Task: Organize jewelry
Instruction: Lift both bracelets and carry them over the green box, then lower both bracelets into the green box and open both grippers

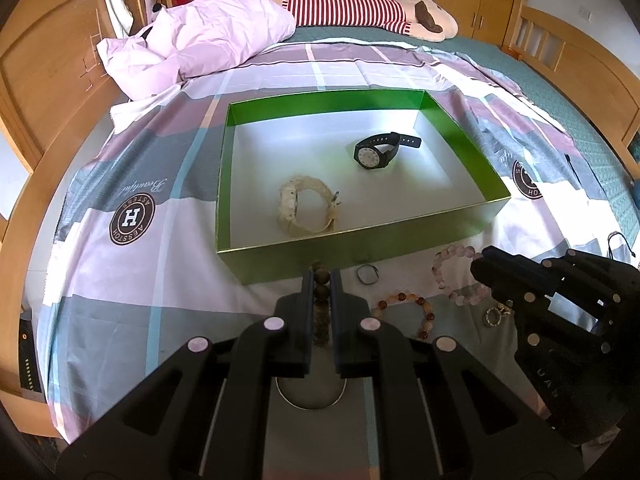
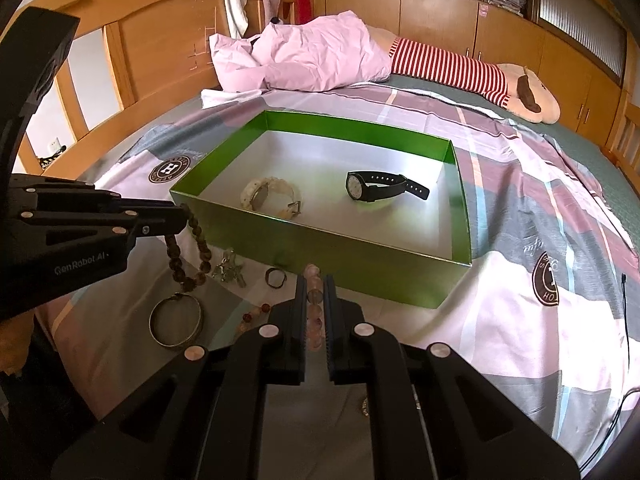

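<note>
An open green box [image 1: 280,258] [image 2: 320,244] lies on the bed and holds a black watch [image 1: 376,152] [image 2: 372,186] and a cream watch [image 1: 306,210] [image 2: 266,194]. Just in front of its near wall, my left gripper [image 1: 322,280] [image 2: 182,216] is shut on a dark brown bead bracelet [image 1: 322,278] [image 2: 200,240], whose loop hangs from the fingertips. To its right, my right gripper [image 2: 314,286] [image 1: 482,268] is shut on a pink bead bracelet [image 2: 314,300] [image 1: 440,276].
Loose on the sheet before the box lie an orange bead bracelet [image 1: 404,308], a silver bangle [image 2: 176,322], a small ring [image 2: 275,278] [image 1: 367,274], a cluster of charms [image 2: 230,270] and a small gold piece [image 1: 494,316]. A pink pillow [image 1: 208,36] and a striped plush [image 1: 360,10] lie beyond.
</note>
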A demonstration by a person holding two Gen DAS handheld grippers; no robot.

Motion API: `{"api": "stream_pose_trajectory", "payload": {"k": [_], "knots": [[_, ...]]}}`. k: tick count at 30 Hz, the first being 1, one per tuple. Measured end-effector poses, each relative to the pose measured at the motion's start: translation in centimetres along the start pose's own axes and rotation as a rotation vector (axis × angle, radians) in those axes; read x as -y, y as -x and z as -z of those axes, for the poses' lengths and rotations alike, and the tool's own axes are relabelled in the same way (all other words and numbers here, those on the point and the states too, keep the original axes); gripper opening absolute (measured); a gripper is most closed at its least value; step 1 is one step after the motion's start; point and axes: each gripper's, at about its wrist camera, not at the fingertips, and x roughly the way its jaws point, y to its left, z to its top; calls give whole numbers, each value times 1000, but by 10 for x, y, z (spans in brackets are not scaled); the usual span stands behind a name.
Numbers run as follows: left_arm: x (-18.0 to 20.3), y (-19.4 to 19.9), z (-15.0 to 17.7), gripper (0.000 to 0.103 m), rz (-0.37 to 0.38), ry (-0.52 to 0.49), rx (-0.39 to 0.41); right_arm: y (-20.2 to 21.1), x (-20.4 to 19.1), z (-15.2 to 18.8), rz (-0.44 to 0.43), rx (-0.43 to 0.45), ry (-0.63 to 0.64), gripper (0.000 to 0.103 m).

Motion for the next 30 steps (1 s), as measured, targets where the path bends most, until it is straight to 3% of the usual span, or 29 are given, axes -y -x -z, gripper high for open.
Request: {"api": "stream_pose_trajectory", "payload": {"k": [20,26,30], "knots": [[-2,2,-3,8,6,-1,1,3,0,-8,-13,11,-22,8],[-32,15,-48,8,83,83,69,11,16,-52,-10,103,-77,8],[-52,1,-70,8,119,140,92,-14,33,-74,-6,78,-126,8]]}}
